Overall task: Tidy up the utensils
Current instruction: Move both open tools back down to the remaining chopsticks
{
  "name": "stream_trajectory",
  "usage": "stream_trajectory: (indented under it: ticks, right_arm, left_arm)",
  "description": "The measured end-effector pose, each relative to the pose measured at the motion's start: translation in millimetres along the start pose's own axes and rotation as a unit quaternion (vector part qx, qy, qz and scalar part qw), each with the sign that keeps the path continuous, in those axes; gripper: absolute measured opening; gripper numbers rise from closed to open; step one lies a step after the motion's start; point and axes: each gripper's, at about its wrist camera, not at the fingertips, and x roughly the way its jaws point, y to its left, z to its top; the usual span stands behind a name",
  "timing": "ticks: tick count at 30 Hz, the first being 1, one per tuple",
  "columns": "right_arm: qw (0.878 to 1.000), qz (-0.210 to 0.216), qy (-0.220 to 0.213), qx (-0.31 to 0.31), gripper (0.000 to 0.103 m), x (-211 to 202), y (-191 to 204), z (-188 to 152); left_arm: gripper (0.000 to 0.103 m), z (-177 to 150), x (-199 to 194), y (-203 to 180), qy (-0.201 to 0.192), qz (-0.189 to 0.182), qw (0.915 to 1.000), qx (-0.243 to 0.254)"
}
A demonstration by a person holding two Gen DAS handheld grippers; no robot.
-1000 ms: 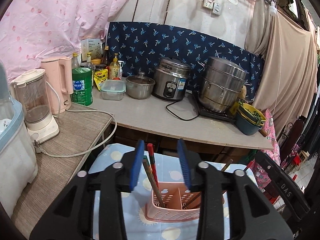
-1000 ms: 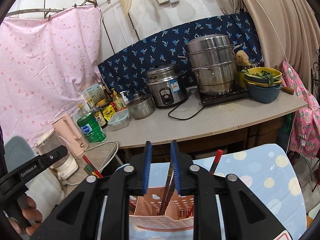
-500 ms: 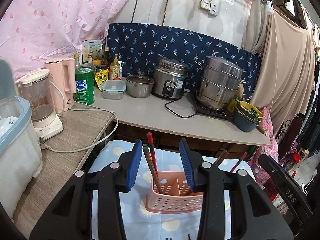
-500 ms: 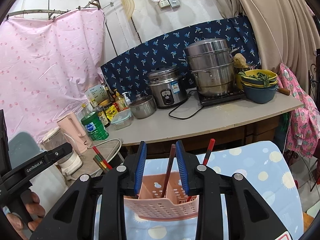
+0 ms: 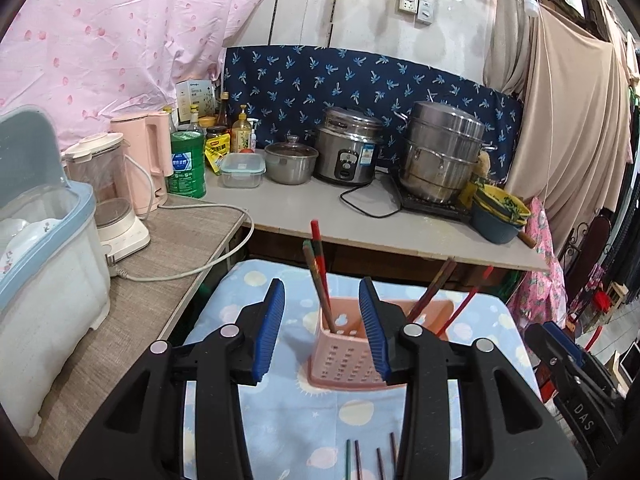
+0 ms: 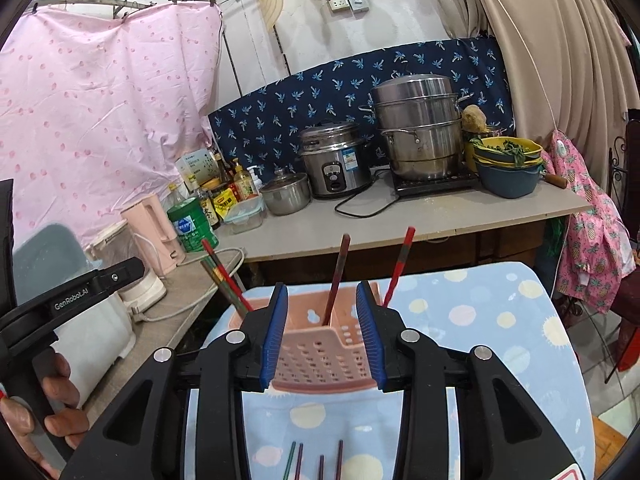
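A pink perforated utensil basket [image 5: 344,360] [image 6: 320,344] stands on a blue dotted cloth [image 5: 296,420] [image 6: 480,320]. Chopsticks stand in it: a red and brown pair [image 5: 318,276] at its left end, others [image 5: 434,288] at its right end. In the right wrist view a brown chopstick [image 6: 338,276] and a red one [image 6: 400,266] stand upright. Several loose chopsticks [image 5: 370,458] [image 6: 316,460] lie on the cloth in front of the basket. My left gripper [image 5: 322,334] is open and empty, pulled back from the basket. My right gripper [image 6: 322,334] is open and empty, just before the basket.
A counter [image 5: 360,220] behind holds a rice cooker [image 5: 350,146], steamer pot [image 5: 440,152], bowls [image 5: 498,216], bottles and a green canister [image 5: 186,166]. A side table [image 5: 160,248] at left carries a blender [image 5: 108,196], pink kettle [image 5: 144,160] and white dish box [image 5: 44,264].
Both grippers drew back and up from the basket. The right gripper opened and let go of the brown chopstick, which now stands in the basket. Loose chopsticks came into view below.
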Motion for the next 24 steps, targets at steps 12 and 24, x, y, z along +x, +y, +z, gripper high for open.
stream_trajectory:
  ticks: [12, 24]
  right_arm:
    - [1.0, -0.005, 0.019, -0.012, 0.035, -37.1, 3.2, -42.6]
    - [0.997, -0.015, 0.076, -0.026, 0.035, -62.3, -1.0, -111.3]
  left_arm:
    - [0.037, -50.1, -22.8, 5.0, 0.034, 0.013, 0.9992, 0.015]
    - [0.037, -122.0, -29.4, 9.8, 0.092, 0.032, 0.9946, 0.036]
